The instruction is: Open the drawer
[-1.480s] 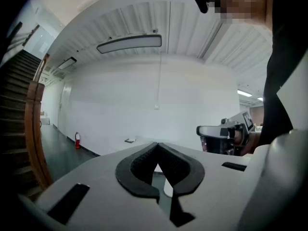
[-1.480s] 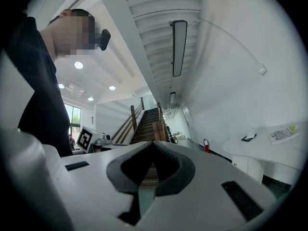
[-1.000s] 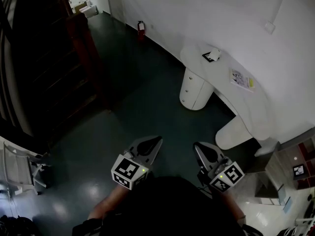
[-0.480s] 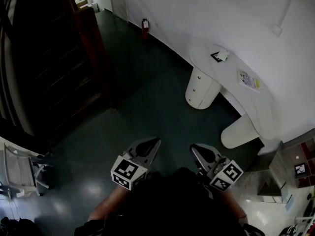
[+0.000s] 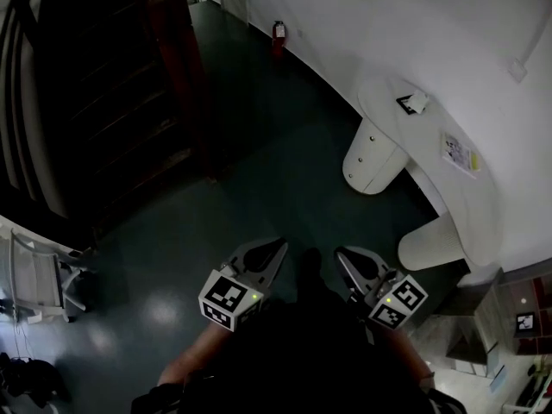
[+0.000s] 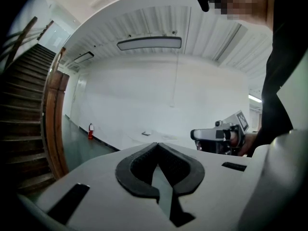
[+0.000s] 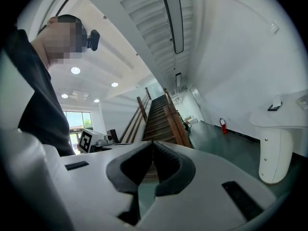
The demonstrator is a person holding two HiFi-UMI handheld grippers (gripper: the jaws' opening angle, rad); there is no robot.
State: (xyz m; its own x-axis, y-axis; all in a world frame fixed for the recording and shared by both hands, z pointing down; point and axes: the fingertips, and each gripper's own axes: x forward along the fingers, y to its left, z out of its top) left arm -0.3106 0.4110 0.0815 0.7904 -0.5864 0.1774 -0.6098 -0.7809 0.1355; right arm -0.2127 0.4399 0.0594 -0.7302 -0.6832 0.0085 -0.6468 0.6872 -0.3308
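Floor [image 5: 259, 171] dark green, white desk [image 5: 423, 145] right, stairs [image 5: 103, 84] left; I see desk shifted rightward since earlier. Left gripper [image 5: 278, 247] and right gripper [image 5: 341, 254] jaws closed together, empty.

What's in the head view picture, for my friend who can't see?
A person holds two shut tools, left tool and right tool, above a dark green floor. Ahead on the right, a white curved desk stands over a small white drawer cabinet; dark wooden stairs are on the left.
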